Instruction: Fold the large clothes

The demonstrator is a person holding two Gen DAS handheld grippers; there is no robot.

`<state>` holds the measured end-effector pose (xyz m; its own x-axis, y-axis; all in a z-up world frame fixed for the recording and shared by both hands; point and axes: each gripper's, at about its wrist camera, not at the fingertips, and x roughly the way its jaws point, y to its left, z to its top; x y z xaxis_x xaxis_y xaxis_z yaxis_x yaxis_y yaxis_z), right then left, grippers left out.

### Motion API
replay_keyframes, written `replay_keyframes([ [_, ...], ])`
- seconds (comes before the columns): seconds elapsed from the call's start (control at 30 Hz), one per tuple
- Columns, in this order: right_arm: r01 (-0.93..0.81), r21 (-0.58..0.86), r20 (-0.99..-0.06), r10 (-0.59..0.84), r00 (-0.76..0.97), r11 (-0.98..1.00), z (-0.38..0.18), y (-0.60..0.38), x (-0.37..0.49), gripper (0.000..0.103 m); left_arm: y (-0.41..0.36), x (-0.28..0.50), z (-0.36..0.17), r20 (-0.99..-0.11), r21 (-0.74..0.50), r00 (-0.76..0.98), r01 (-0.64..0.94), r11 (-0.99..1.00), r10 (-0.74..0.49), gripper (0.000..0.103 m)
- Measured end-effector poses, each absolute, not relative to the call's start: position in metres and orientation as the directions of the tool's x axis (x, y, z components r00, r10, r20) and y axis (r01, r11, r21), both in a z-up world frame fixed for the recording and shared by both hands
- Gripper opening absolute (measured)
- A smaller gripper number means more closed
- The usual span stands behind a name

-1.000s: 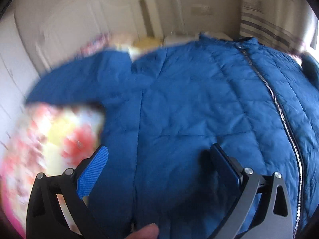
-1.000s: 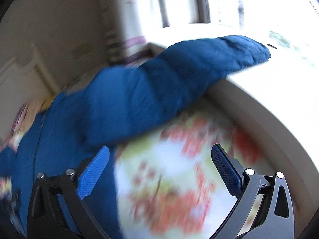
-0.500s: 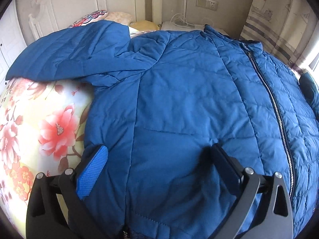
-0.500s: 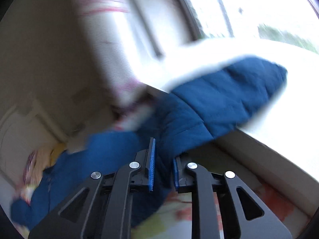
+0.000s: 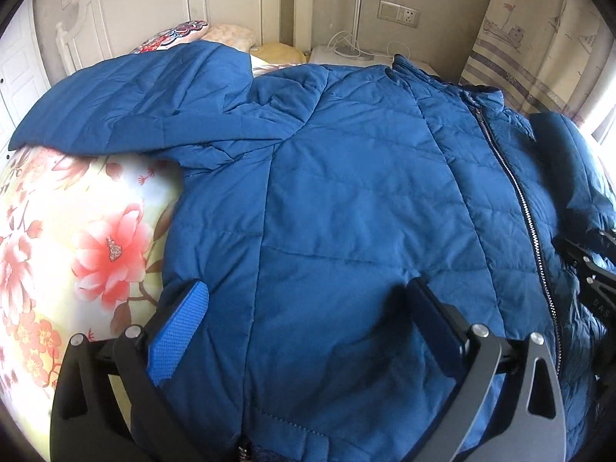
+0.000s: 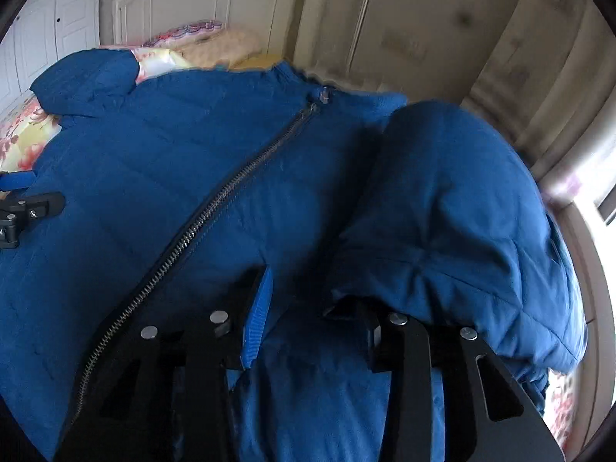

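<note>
A blue padded jacket (image 5: 346, 192) lies zipped on the floral bed (image 5: 77, 238). The left tongs (image 5: 308, 315) hover wide above its hem; the right tongs (image 6: 312, 308) are opening, the folded-over sleeve (image 6: 454, 211) just beside them.

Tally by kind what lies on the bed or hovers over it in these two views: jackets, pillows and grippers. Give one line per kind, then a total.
Jackets: 1, the blue quilted jacket.
Pillows: 2, the patterned pillow and the beige pillow.
Grippers: 2, the left gripper and the right gripper, its jaws opening.
Total: 5
</note>
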<state>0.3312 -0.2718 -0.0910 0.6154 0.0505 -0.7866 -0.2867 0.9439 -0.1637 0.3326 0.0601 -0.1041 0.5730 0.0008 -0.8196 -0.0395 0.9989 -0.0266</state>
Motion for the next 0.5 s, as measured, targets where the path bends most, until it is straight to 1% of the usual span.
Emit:
replay_keyframes([
  [0.07,-0.278,-0.084,-0.808,0.098,0.581,0.957,-0.084,-0.284,0.328,0.064,0.061,0.333,-0.104,-0.82,-0.029,0.573,-0.04,0.999,-0.001,0.101],
  [0.13,-0.241,-0.006,-0.811,0.136,0.569,0.97,-0.072,-0.305,0.319,0.065,0.061,0.333,-0.104,-0.82,-0.027,0.573,-0.04,0.999,0.0,0.101],
  [0.17,-0.219,0.033,-0.794,0.158,0.587,0.975,-0.07,-0.315,0.308,0.065,0.061,0.333,-0.104,-0.82,-0.028,0.573,-0.04,0.999,0.0,0.101],
  [0.23,-0.145,0.164,-0.732,0.218,0.646,0.976,-0.055,-0.351,0.288,0.065,0.061,0.333,-0.104,-0.819,-0.034,0.574,-0.04,0.999,-0.005,0.101],
  [0.3,-0.046,0.348,-0.662,0.28,0.696,0.936,-0.051,-0.397,0.272,0.064,0.062,0.333,-0.104,-0.818,-0.036,0.575,-0.04,0.999,-0.007,0.101],
  [0.33,0.029,0.418,-0.634,0.268,0.726,0.908,-0.053,-0.421,0.266,0.065,0.062,0.334,-0.104,-0.818,-0.036,0.575,-0.04,0.999,-0.007,0.101],
  [0.4,0.13,0.487,-0.615,0.233,0.753,0.864,-0.057,-0.455,0.265,0.065,0.062,0.334,-0.104,-0.818,-0.037,0.575,-0.04,0.999,-0.007,0.101],
  [0.5,0.208,0.581,-0.6,0.242,0.763,0.787,-0.074,-0.491,0.267,0.065,0.062,0.334,-0.104,-0.817,-0.038,0.576,-0.04,0.998,-0.008,0.101],
])
